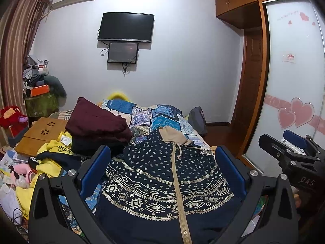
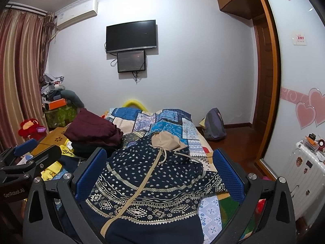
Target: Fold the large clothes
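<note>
Navy fabric with cream dots and geometric bands fills my near view: the hooded jacket (image 1: 162, 179) lies spread on the patchwork bedspread (image 1: 162, 116), zipper running toward me and its beige-lined hood (image 1: 172, 135) at the far end. To my left a folded maroon garment (image 1: 97, 122) sits on a dark pile just beside the jacket's edge, and a yellow garment (image 1: 52, 152) sprawls nearer the bed's left side, next to a wooden lap table (image 1: 42, 134). Clutter crowds that left flank, while the right side of the bed drops off to bare wooden floor (image 2: 239, 140) in front of the sliding wardrobe door (image 1: 294, 71); a white suitcase (image 2: 304, 168) stands against it. Beyond the hood the bedspread lies open up to the wall with the television (image 1: 126, 27). My left gripper (image 1: 162, 174) has its blue pads spread wide on either side of the jacket, gripping nothing, and I cannot tell whether they touch the cloth. My right gripper (image 2: 160, 174) is equally wide open over the jacket's right half, also holding nothing; in the left camera it shows at the right edge.
</note>
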`<state>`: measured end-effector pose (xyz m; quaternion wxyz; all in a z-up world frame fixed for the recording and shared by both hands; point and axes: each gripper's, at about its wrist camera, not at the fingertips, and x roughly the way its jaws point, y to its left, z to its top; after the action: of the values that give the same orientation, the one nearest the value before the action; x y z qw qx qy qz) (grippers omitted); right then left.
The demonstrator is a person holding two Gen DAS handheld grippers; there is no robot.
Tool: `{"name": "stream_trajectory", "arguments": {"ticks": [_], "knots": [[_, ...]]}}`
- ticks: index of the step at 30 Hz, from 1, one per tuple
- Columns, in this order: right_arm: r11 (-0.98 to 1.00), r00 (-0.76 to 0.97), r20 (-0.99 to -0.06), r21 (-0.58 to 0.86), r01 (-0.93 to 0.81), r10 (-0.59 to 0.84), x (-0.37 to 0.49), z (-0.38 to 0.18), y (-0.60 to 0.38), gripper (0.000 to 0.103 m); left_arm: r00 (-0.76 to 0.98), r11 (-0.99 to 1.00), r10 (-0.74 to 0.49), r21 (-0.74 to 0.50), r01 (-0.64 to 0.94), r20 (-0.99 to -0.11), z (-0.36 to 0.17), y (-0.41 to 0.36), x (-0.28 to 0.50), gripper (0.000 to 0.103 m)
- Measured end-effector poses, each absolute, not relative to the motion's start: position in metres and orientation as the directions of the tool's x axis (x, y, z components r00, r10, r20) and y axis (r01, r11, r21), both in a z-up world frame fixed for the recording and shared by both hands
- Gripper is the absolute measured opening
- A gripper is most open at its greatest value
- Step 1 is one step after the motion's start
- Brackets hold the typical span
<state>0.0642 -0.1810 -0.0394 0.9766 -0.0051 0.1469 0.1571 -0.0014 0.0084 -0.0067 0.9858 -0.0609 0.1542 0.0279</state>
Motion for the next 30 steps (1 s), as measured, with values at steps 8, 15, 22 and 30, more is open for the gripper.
{"name": "stream_trajectory", "arguments": {"ticks": [8, 15, 22, 30], "knots": [[0.952, 0.908, -0.291, 0.041, -0.304, 0.302, 0.0639, -0.0381, -0.1806, 0.103, 0.95, 0.991, 0.038, -0.108, -0.074, -0.309, -0.005, 0.0063, -0.0016, 0.103], [0.952, 0.907, -0.291, 0.042, -0.304, 0.303, 0.0649, -0.0379, -0.1822, 0.103, 0.95, 0.991, 0.039, -0.108, -0.076, -0.31, -0.0053, 0.0064, -0.0009, 0.103], [0.952, 0.907, -0.291, 0.042, -0.304, 0.303, 0.0654, -0.0381, -0.1826, 0.103, 0.95, 0.991, 0.039, -0.108, -0.076, -0.31, -0.0055, 0.0067, -0.001, 0.103], [0.952, 0.907, -0.293, 0.04, -0.304, 0.303, 0.0653, -0.0386, -0.1827, 0.103, 0.949, 0.99, 0.047, -0.11, -0.085, -0.31, -0.0072, 0.009, -0.0011, 0.103]]}}
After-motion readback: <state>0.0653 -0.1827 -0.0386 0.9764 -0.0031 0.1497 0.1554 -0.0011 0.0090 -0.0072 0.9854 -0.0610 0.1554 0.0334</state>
